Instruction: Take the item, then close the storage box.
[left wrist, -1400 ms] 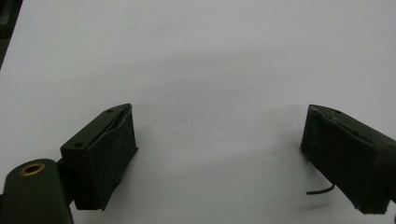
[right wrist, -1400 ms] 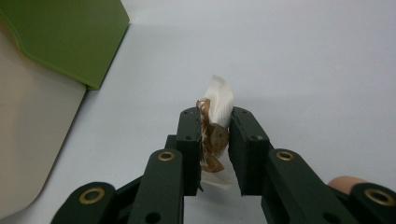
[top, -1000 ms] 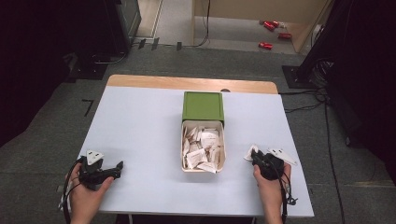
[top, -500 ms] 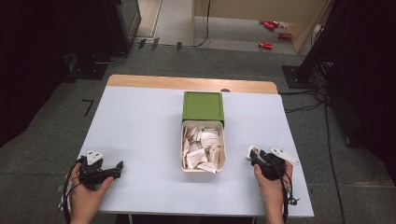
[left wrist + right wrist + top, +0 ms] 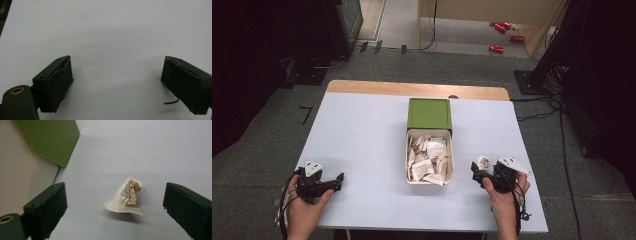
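Observation:
A small white packet with brown print (image 5: 126, 196) lies on the white table (image 5: 362, 130), just right of the cream tray (image 5: 452, 150). My right gripper (image 5: 474, 171) has just been opening. Its jaws stand wide on either side of the packet (image 5: 483, 161) without touching it. The tray holds several similar packets (image 5: 427, 160) and sticks out of a green box (image 5: 429, 114) at the table's middle. My left gripper (image 5: 339, 181) rests at the near left, pointing right. In the left gripper view its jaws (image 5: 117, 82) are wide apart over bare table.
The green box's corner (image 5: 52, 140) and the tray's cream wall (image 5: 20, 177) stand close on the left of the right gripper (image 5: 115, 192). A wooden strip (image 5: 412, 89) edges the table's far side. Cables (image 5: 552, 107) and dark equipment stand on the floor around.
The right gripper's jaws have spread apart, and the packet now lies free on the table between them. The left hand has stayed put.

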{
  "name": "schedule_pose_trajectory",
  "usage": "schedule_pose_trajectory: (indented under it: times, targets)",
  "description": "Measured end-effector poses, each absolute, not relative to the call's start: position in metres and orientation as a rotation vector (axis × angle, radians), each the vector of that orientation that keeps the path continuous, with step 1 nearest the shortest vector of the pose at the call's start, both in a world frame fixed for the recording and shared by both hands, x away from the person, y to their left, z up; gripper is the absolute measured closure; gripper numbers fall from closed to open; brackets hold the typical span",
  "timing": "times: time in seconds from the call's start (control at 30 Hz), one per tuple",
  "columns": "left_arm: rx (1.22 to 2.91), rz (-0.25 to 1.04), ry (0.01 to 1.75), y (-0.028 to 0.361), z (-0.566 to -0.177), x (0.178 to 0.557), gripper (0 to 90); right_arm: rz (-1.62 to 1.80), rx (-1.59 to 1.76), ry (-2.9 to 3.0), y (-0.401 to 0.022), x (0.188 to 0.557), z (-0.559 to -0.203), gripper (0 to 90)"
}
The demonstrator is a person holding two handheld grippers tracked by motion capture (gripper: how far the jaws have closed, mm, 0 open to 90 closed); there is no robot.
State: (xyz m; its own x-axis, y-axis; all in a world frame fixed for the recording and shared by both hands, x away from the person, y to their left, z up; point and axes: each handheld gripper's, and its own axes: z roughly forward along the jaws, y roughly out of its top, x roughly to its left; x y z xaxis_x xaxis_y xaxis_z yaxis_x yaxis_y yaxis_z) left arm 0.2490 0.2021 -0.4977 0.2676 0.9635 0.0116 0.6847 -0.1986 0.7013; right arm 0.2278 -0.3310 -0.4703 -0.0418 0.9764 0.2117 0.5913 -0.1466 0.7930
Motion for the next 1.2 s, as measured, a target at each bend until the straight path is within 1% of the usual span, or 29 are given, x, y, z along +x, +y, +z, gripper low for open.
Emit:
schedule_pose_trajectory:
  times: [0.03, 0.07, 0.43, 0.93, 1.13, 1.2]
  targets:
    - [1.961, 0.621, 1.483, 0.202, -0.498, 0.249, 10.7, 1.059, 1.761, 1.648, -0.331, 0.227, -0.469, 0.7]
    - [1.961, 0.621, 1.483, 0.202, -0.498, 0.249, 10.7, 1.051, 1.760, 1.639, -0.331, 0.227, -0.467, 0.6]
    - [1.961, 0.620, 1.483, 0.202, -0.498, 0.249, 10.7, 1.088, 1.759, 1.594, -0.332, 0.219, -0.445, 0.6]
    - [1.961, 0.621, 1.483, 0.202, -0.498, 0.249, 10.7, 1.160, 1.697, 1.642, -0.312, 0.210, -0.419, 0.7]
    - [1.961, 0.620, 1.483, 0.202, -0.498, 0.249, 10.7, 1.175, 1.673, 1.648, -0.304, 0.208, -0.414, 0.8]
    - [1.961, 0.621, 1.483, 0.202, -0.498, 0.249, 10.7, 1.170, 1.673, 1.649, -0.302, 0.208, -0.413, 2.0]
